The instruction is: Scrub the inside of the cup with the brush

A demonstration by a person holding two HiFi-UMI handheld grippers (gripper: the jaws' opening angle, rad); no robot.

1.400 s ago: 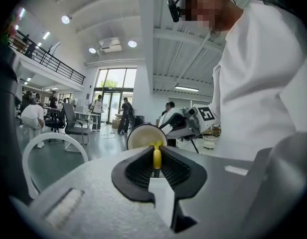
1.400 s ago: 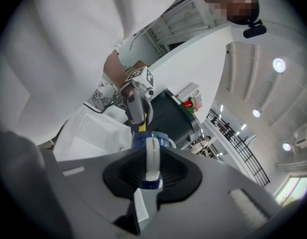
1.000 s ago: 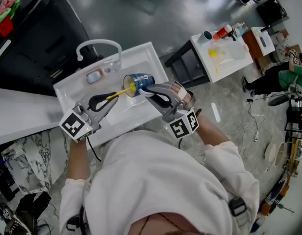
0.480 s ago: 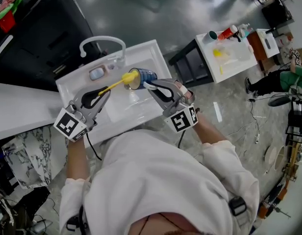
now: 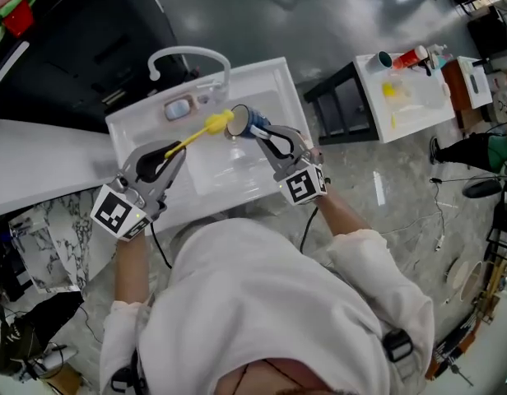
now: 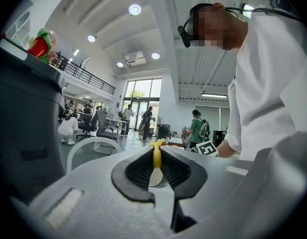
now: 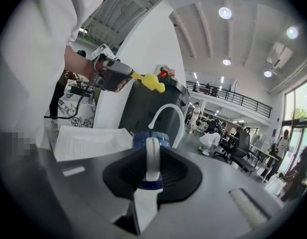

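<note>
Left gripper (image 5: 179, 148) is held level, jaws pinched on the brush (image 5: 212, 124) handle. Right gripper (image 5: 262, 132) tips slightly down, jaws clamped on the cup (image 5: 239, 120) by its white handle. Both forearms are bare and reach forward, with the grippers angled toward each other.

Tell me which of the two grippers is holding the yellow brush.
The left gripper: its jaws are closed on the handle of the yellow brush. The right gripper clamps the blue cup by its white handle instead.

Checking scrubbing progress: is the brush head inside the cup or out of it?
Out. The yellow brush head is in front of the blue cup, outside its mouth.
</note>
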